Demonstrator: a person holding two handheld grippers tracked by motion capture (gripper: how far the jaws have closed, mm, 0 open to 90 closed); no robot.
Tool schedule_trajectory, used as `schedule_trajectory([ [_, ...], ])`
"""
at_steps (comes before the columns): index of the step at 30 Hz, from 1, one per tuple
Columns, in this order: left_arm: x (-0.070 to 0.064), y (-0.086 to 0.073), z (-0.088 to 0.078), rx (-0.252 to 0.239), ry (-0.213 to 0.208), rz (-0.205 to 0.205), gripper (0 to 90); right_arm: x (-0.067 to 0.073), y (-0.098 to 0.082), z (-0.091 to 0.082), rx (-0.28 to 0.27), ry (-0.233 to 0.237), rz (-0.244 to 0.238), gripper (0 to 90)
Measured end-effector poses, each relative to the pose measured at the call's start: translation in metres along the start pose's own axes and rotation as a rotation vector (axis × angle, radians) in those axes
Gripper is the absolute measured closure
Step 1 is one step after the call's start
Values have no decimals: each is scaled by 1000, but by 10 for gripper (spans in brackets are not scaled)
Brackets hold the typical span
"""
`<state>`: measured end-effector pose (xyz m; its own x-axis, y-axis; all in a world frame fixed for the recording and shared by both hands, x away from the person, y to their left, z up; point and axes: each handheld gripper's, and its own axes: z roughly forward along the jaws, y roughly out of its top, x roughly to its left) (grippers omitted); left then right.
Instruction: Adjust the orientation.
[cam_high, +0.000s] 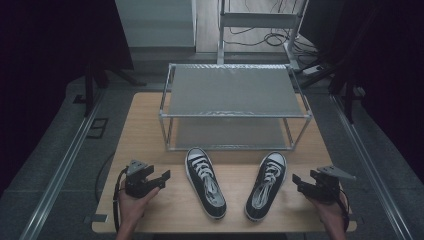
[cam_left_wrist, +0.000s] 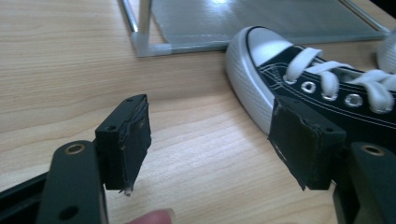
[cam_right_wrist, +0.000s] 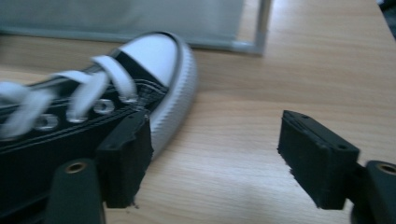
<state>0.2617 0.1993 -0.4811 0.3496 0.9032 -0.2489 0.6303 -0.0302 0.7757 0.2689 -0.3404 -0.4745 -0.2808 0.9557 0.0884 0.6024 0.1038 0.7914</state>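
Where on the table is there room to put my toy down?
Bare wood lies between the left shoe and right shoe, and left of the shelf rack. The front corners are crowded by the left gripper and right gripper.

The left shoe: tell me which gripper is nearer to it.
Left. The left gripper sits just left of the left shoe; the right gripper is beyond the right shoe.

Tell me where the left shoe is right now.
In the high view the left shoe lies on the table, toe toward the rack, between the open left gripper and the other shoe.
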Motion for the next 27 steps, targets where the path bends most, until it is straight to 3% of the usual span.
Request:
schedule_trajectory([
  [3,-1,2,-2,-1,-19,1,287,8,1,-5,-27,34,-23,372],
  [4,-3,2,-4,-8,-33,5,286,17,4,-12,-38,88,-48,426],
  [9,-6,2,-5,2,-48,15,276,53,13,-25,-61,237,-130,601],
  [11,-7,2,-8,-1,-54,11,273,70,17,-27,-54,281,-164,673],
  [12,-7,2,-8,-1,-54,11,273,70,17,-27,-54,281,-164,673],
  [13,-6,2,-10,-4,-61,4,271,86,19,-26,-35,325,-195,738],
  [15,-6,3,-11,-7,-67,-1,268,93,19,-24,-22,347,-215,757],
  [16,-6,4,-14,-9,-61,4,267,105,19,-19,4,381,-236,800],
  [18,-7,5,-15,-10,-61,8,266,110,18,-16,19,397,-236,818],
  [20,-9,5,-17,-14,-69,16,264,127,15,-9,63,434,-258,850],
  [21,-10,5,-18,-13,-67,23,264,127,15,-9,63,434,-258,850],
  [22,-11,6,-18,-12,-68,27,262,139,12,-6,83,441,-276,863],
  [23,-11,6,-18,-9,-67,29,262,139,12,-6,83,441,-276,863],
  [24,-11,5,-18,-8,-67,30,261,148,10,-5,105,442,-298,875],
  [27,-11,5,-18,-3,-70,30,261,161,4,-1,132,445,-319,887],
])
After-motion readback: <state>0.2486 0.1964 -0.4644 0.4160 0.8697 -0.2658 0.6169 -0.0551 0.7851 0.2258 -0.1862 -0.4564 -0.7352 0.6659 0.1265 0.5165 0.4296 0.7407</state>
